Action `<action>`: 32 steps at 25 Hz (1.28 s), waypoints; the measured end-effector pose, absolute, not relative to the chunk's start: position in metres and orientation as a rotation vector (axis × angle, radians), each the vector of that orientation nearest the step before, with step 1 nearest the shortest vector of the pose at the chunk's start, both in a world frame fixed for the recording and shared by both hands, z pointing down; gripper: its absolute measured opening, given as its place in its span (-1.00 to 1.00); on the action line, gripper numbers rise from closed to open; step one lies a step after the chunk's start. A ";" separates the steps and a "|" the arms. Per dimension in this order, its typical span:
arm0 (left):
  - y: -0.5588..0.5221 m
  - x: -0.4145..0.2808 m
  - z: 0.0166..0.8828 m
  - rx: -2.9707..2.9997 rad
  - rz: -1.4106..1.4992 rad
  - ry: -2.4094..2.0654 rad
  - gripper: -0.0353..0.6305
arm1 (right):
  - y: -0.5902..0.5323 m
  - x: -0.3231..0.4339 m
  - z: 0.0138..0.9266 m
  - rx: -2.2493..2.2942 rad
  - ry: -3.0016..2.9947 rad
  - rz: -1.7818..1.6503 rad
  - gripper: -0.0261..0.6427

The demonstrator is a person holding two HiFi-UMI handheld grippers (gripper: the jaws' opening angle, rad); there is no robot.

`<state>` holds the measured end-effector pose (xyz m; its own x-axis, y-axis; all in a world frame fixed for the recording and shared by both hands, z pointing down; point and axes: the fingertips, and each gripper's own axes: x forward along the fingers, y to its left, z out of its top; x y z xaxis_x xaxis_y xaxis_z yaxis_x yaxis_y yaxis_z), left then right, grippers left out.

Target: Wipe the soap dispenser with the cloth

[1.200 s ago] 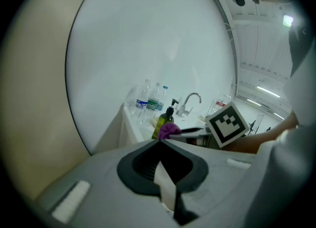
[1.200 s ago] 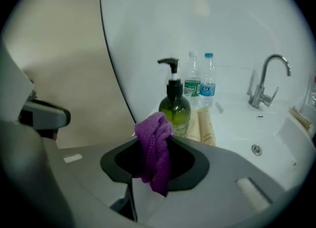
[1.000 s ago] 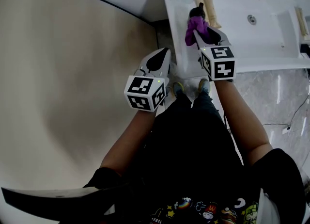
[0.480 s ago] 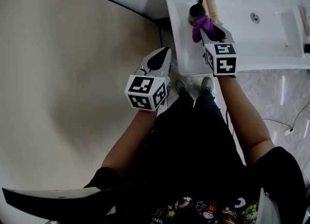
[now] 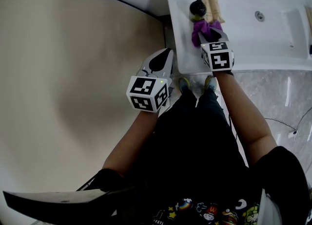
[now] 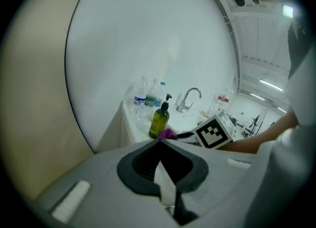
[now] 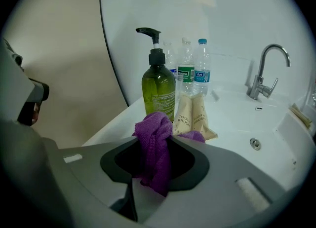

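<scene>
A green soap dispenser [image 7: 158, 90] with a black pump stands upright near the left end of the white counter [image 7: 237, 118], also seen from above as the dispenser [image 5: 197, 8]. My right gripper [image 5: 208, 31] is shut on a purple cloth [image 7: 154, 148], held just in front of the bottle, a small gap apart. The cloth [image 5: 204, 28] bunches out ahead of the jaws. My left gripper [image 5: 159, 62] hangs shut and empty off the counter's left edge, over the floor. In the left gripper view the dispenser [image 6: 160, 118] and cloth [image 6: 168, 133] show ahead.
Two toothbrush packets [image 7: 193, 117] lie behind the cloth. Three water bottles [image 7: 190, 72] stand at the wall behind the dispenser. A basin with drain [image 7: 255, 144] and a chrome tap [image 7: 265, 71] lie to the right. A beige curved panel [image 5: 73, 73] fills the left.
My right gripper has drawn the cloth back from the dispenser's top toward the counter's front edge; the pump head now shows uncovered. The left gripper has stayed put.
</scene>
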<state>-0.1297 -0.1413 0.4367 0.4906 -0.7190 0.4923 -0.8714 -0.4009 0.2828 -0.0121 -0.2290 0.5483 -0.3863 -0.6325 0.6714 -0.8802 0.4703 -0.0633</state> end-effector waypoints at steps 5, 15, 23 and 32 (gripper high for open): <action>-0.140 -0.127 0.438 2.239 0.394 -1.296 -0.89 | -0.222 -0.026 0.538 1.202 -2.181 0.567 -0.46; -0.139 -0.148 0.425 2.254 0.361 -1.313 -0.89 | -0.223 -0.105 0.441 1.175 -2.390 0.322 -0.46; -0.134 -0.174 0.433 2.231 0.367 -1.340 -0.89 | -0.242 -0.118 0.378 1.315 -2.278 -0.335 -0.46; -0.124 -0.189 0.439 2.215 0.407 -1.332 -0.89 | -0.258 -0.121 0.463 1.230 -2.224 -0.161 -0.46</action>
<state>-0.1888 -0.1236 0.4395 0.4712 -0.7260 0.5009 -0.8820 -0.3815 0.2766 -0.1209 -0.2582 0.4634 -0.4019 -0.8066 0.4334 -0.7358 0.5662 0.3715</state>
